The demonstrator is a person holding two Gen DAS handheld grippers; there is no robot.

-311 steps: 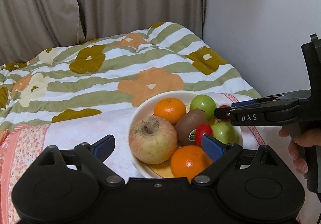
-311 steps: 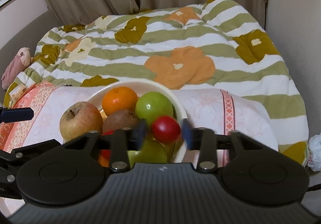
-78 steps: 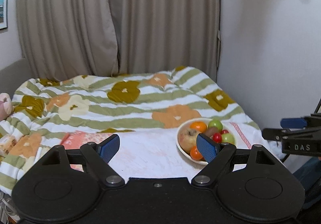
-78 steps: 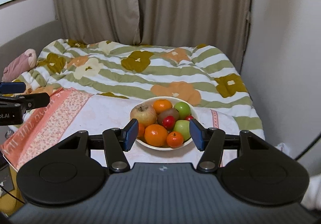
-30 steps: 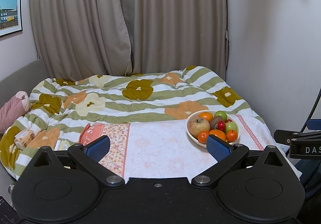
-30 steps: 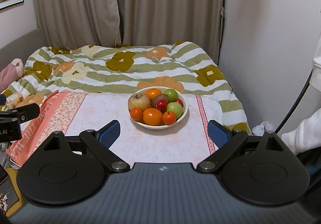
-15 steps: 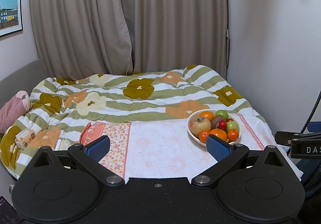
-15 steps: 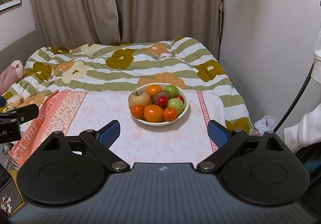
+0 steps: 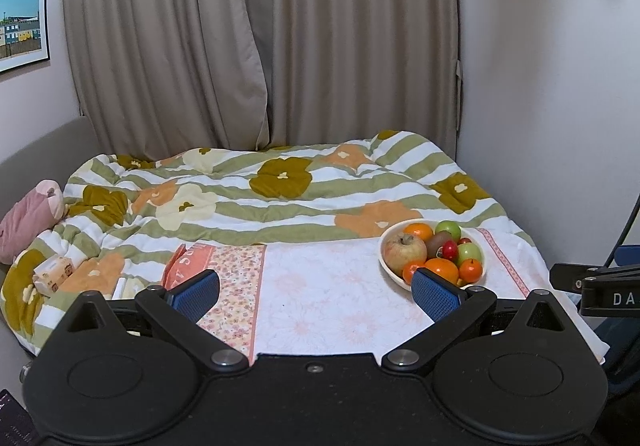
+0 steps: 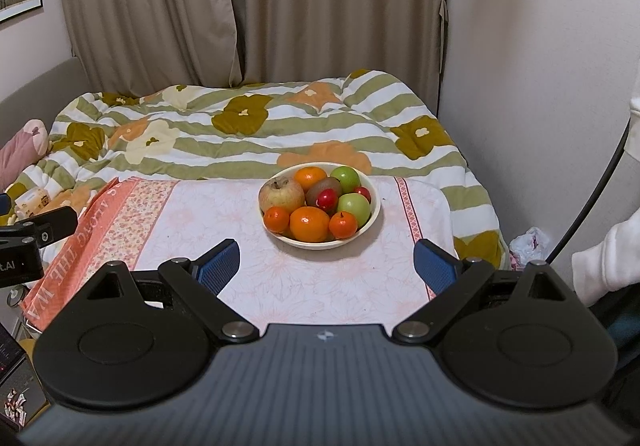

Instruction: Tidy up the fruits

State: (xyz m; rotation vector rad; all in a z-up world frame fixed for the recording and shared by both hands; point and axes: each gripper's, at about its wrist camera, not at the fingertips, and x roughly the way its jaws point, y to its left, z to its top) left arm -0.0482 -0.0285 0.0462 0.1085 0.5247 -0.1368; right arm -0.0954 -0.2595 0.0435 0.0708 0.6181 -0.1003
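Note:
A cream bowl [image 10: 370,220] stands on a pink floral cloth [image 10: 256,278] and holds several fruits: a large apple [image 10: 281,194], oranges, green apples, a kiwi and small red fruits. In the left wrist view the bowl [image 9: 386,266] sits at the right, just beyond my right blue pad. My left gripper [image 9: 316,292] is open and empty, well back from the bowl. My right gripper [image 10: 327,264] is also open and empty, with the bowl centred ahead of it and apart from it.
A striped flowered duvet [image 10: 248,126] covers the bed behind the cloth. Beige curtains [image 10: 240,6] hang at the back, and a white wall [image 10: 540,66] closes the right side. A pink soft toy [image 9: 28,218] lies at far left. A person's white sleeve [image 10: 604,258] shows at right.
Both grippers have drawn back from the bowl, which now looks smaller and farther off. The right gripper let go of a small red fruit earlier and stands wider open.

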